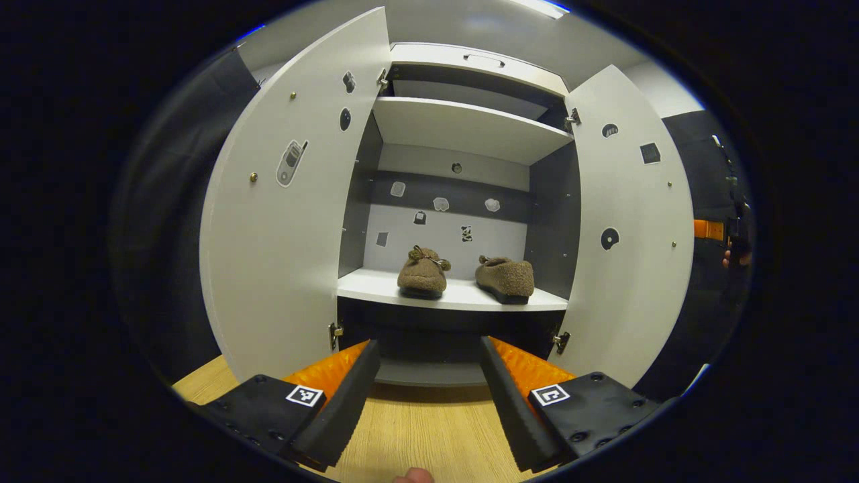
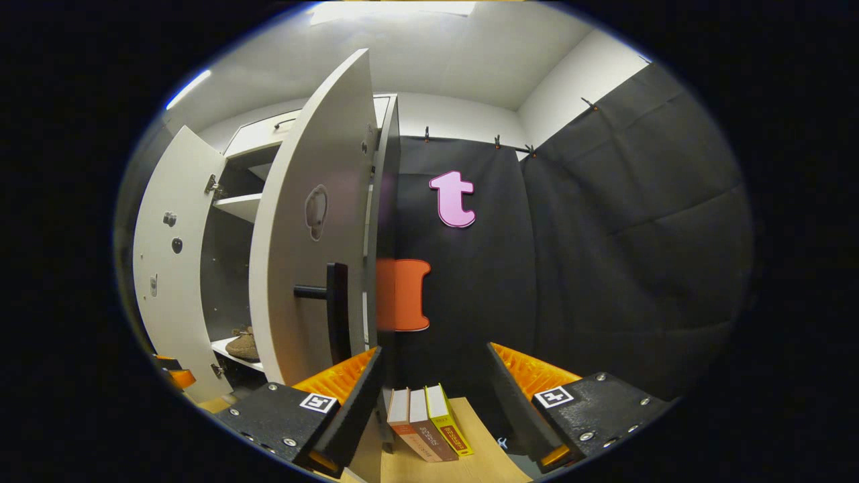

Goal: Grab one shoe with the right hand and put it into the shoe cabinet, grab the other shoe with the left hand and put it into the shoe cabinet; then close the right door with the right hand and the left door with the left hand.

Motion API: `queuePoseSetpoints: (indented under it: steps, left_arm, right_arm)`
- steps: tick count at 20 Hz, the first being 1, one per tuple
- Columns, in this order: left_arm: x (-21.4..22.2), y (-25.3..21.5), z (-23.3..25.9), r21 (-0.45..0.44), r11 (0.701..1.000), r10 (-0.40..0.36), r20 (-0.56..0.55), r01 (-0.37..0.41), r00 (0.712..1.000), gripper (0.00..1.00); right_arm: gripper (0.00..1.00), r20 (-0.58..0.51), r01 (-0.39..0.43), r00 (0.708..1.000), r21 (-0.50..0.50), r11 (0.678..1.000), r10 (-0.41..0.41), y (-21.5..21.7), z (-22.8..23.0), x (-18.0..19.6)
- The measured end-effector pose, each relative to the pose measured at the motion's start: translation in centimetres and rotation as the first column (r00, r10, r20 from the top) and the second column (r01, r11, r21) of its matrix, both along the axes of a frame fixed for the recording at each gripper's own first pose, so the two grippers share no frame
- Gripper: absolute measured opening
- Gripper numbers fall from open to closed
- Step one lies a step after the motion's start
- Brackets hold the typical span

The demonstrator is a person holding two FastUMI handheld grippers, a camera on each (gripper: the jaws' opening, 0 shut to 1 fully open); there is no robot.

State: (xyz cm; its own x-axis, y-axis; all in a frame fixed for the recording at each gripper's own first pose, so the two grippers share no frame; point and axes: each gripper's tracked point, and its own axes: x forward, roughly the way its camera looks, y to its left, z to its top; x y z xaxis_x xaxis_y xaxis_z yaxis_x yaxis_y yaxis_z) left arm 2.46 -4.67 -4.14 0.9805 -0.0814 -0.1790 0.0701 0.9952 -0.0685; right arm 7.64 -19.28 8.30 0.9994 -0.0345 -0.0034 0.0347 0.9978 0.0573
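— Shoes (image 1: 463,274) both sit on the cabinet (image 1: 463,124) shelf; doors next?
— Yes. Right hand-held gripper (image 2: 433,396) is spread and empty, just beside the right door's (image 2: 312,221) outer face near its handle (image 2: 332,312). Push the panel flat. Left hand-held gripper (image 1: 429,389), also spread, waits facing the left door (image 1: 282,221).
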Motion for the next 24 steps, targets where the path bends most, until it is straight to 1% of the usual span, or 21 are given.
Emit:
queuePoseSetpoints:
  steps: [2,3,4,6,8,12,16,19,20,21,22,23,24]
  left_arm:
    - [-1.0,0.3,0.2,0.021,1.000,0.007,0.020,-0.008,1.000,0.97]
    - [-1.3,0.4,0.2,0.026,1.000,0.012,0.023,-0.012,1.000,0.99]
    - [-1.5,0.5,0.2,0.024,1.000,0.013,0.026,-0.014,1.000,0.97]
    - [-1.8,0.7,0.4,0.017,1.000,0.010,0.031,-0.011,0.999,0.96]
    - [-1.7,1.3,0.9,0.020,1.000,0.013,0.044,-0.014,0.999,0.97]
    - [-1.5,2.1,1.5,0.026,1.000,0.012,0.065,-0.014,0.998,0.97]
    - [-1.7,2.9,1.4,0.038,0.999,0.012,0.060,-0.014,0.998,0.97]
    - [-1.9,3.6,1.5,0.051,0.999,0.012,0.063,-0.015,0.998,0.97]
    - [-1.9,3.8,1.4,0.054,0.998,0.011,0.062,-0.014,0.998,0.97]
    - [-1.9,4.0,1.5,0.054,0.998,0.011,0.063,-0.014,0.998,0.99]
    - [-1.9,4.1,1.4,0.054,0.998,0.009,0.063,-0.013,0.998,0.97]
    - [-1.9,4.3,1.4,0.057,0.998,0.009,0.060,-0.013,0.998,0.99]
    - [-1.9,4.6,1.3,0.060,0.998,0.011,0.058,-0.015,0.998,0.97]
  right_arm:
    - [0.91,-0.002,-0.001,1.000,0.009,1.000,0.001,0.2,0.0,0.1]
    - [0.91,-0.003,0.002,1.000,0.009,1.000,-0.001,0.4,0.0,0.1]
    - [0.90,0.001,0.006,1.000,0.001,1.000,-0.006,0.6,0.0,0.1]
    - [0.90,0.005,0.017,1.000,-0.016,1.000,-0.017,0.9,0.2,-0.2]
    - [0.89,0.003,0.008,1.000,-0.013,1.000,-0.008,1.9,0.2,-0.2]
    - [0.89,0.005,-0.039,0.999,-0.005,0.999,0.039,5.3,0.4,-0.8]
    - [0.88,0.003,-0.128,0.992,0.014,0.992,0.128,10.3,0.3,-0.7]
    - [0.88,0.014,-0.173,0.985,0.009,0.985,0.173,13.4,0.5,0.0]
    - [0.98,0.018,-0.179,0.984,0.005,0.984,0.179,14.1,0.6,0.3]
    - [0.89,0.020,-0.185,0.983,0.007,0.983,0.185,14.7,0.6,0.6]
    - [0.89,0.018,-0.194,0.981,0.015,0.981,0.193,15.3,0.6,0.8]
    - [0.97,0.019,-0.205,0.979,0.028,0.978,0.204,15.9,0.6,0.9]
    - [0.91,0.024,-0.217,0.976,0.039,0.975,0.217,16.5,0.8,1.0]
